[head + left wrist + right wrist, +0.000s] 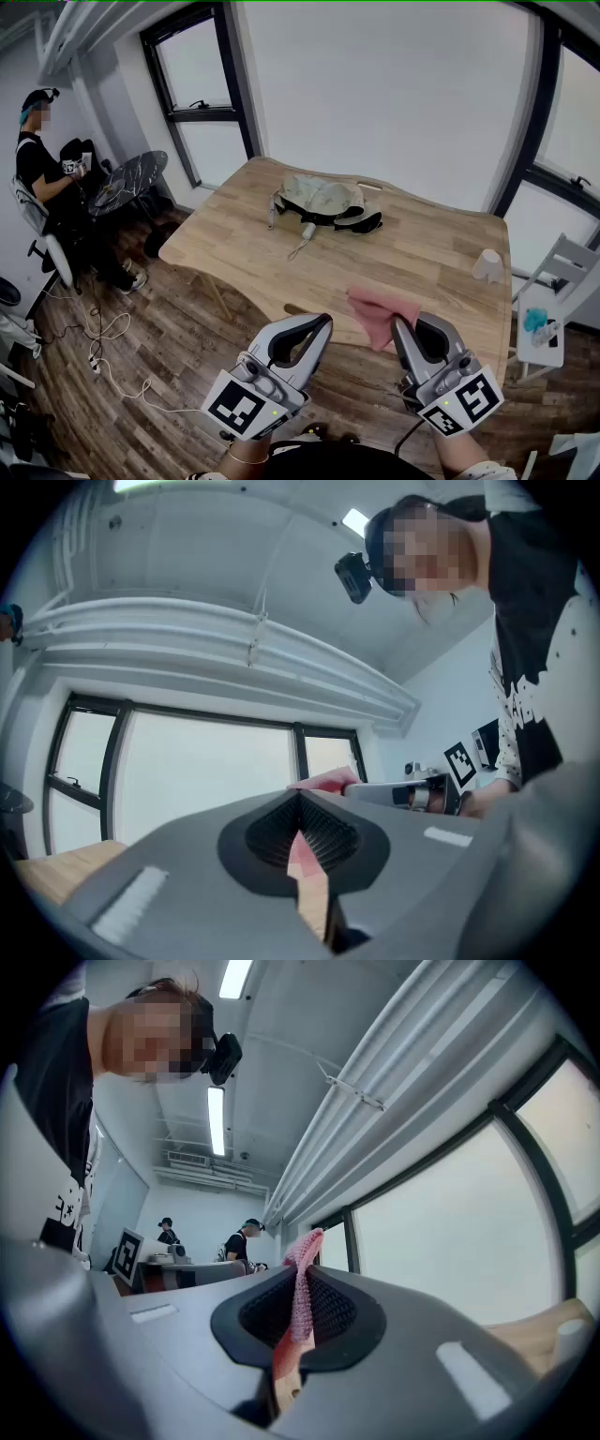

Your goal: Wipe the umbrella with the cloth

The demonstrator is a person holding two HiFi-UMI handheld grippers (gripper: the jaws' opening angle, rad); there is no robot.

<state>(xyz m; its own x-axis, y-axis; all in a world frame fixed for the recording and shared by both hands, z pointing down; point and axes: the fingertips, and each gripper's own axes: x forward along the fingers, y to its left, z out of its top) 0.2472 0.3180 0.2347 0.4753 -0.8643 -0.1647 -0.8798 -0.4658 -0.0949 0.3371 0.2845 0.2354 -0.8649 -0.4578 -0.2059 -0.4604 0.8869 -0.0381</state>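
Observation:
A folded beige and black umbrella (323, 204) lies at the far side of the wooden table (422, 253), its handle pointing toward me. My right gripper (403, 325) is shut on a pink cloth (378, 314), which hangs over the table's near edge. In the right gripper view the cloth (307, 1246) sticks up from between the closed jaws of the gripper (301, 1283). My left gripper (323, 325) hovers beside it at the left, short of the table, shut with nothing in it. In the left gripper view the gripper (301, 803) has its jaws together, and the cloth (328, 781) shows beyond them.
A white cup (487, 265) stands near the table's right edge. A white chair (553, 309) with a blue item is at the right. A seated person (42, 178) and a round dark table (131, 176) are at the left. Cables (103, 347) lie on the wood floor.

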